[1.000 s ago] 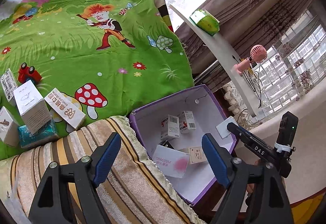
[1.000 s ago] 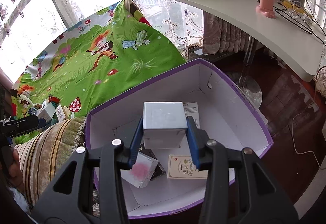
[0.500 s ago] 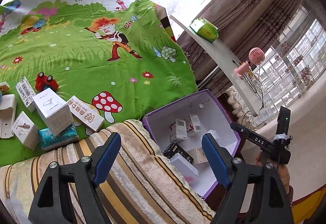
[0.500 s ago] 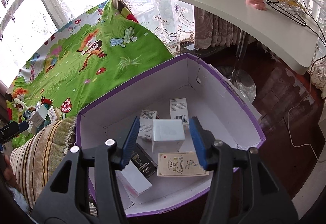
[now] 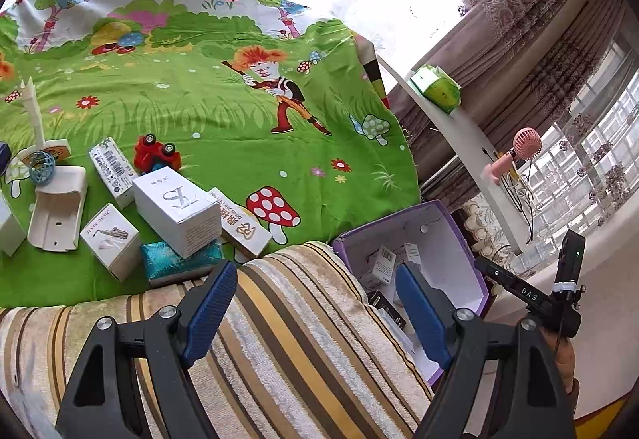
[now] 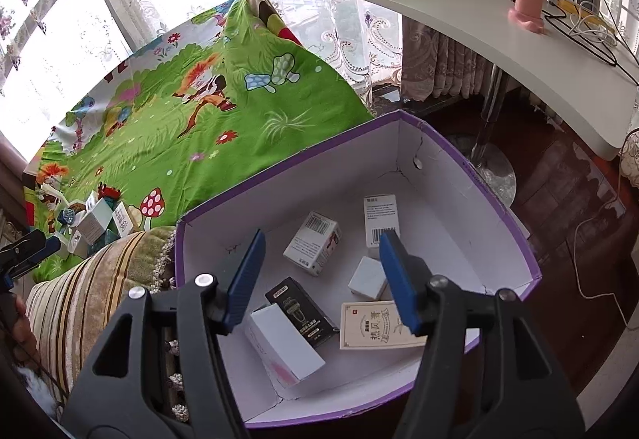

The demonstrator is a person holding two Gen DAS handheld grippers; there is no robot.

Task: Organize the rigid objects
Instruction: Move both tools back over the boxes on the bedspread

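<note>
Released a second ago, the small white box (image 6: 366,277) now lies in the purple box (image 6: 495,199); right tool (image 6: 321,281) gapes wide above it, left tool (image 5: 315,313) wide over the striped cushion (image 5: 303,339).

A cardboard storage box (image 6: 495,207) has a matt white paper lining, creased at its corners, and a purple outer skin. Inside lie smooth printed card cartons, among them a glossy black carton (image 6: 301,309). Beside it, a striped towel (image 5: 303,339) looks rough and looped. The cartoon sheet (image 5: 223,111) is thin, smooth woven cloth.
</note>
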